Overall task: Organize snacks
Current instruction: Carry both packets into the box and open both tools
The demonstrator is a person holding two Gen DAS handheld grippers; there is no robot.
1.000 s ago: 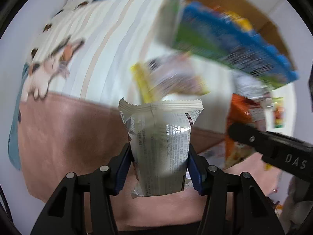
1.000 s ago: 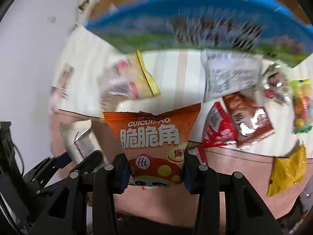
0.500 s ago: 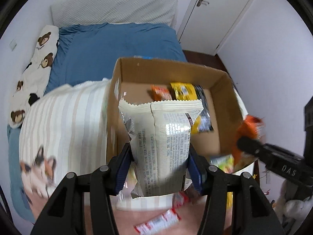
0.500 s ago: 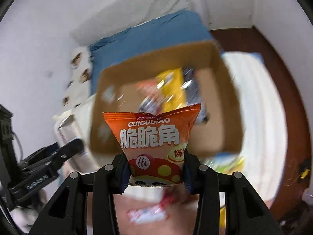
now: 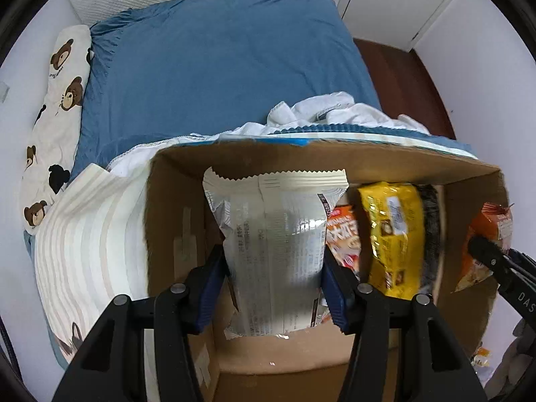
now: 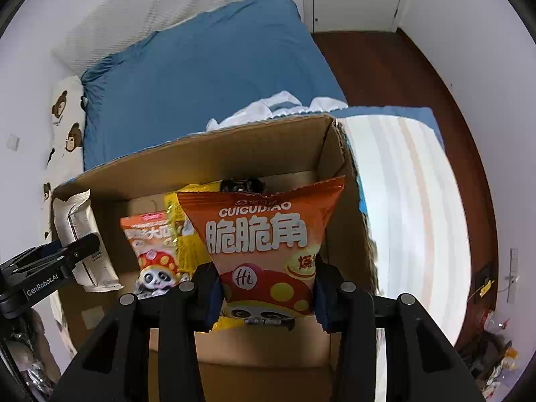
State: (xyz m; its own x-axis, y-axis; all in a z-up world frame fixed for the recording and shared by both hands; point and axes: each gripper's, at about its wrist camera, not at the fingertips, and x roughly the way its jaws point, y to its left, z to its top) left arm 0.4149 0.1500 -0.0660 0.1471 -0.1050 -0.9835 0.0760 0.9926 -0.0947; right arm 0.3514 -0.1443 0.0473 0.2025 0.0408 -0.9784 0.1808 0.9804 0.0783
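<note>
My left gripper (image 5: 274,288) is shut on a white and silver snack packet (image 5: 273,251), held upright over the left half of an open cardboard box (image 5: 160,207). My right gripper (image 6: 266,289) is shut on an orange snack bag (image 6: 264,234) with a panda print, held over the right half of the same box (image 6: 207,154). Inside lie a yellow packet (image 5: 392,234), a small orange packet (image 5: 345,238) and a dark packet (image 5: 430,234). In the right wrist view the left gripper (image 6: 67,254) with its white packet (image 6: 80,231) shows at the left.
The box stands on a striped blanket (image 5: 90,241) on a bed with a blue sheet (image 5: 217,60). A bear-print pillow (image 5: 57,100) lies at the left wall. Crumpled white cloth (image 5: 321,114) sits behind the box. Dark wooden floor (image 6: 395,77) and white doors lie to the right.
Both grippers have swung from the snack pile on the blanket to over the open box, each still holding its packet. The box now fills the lower half of both views.
</note>
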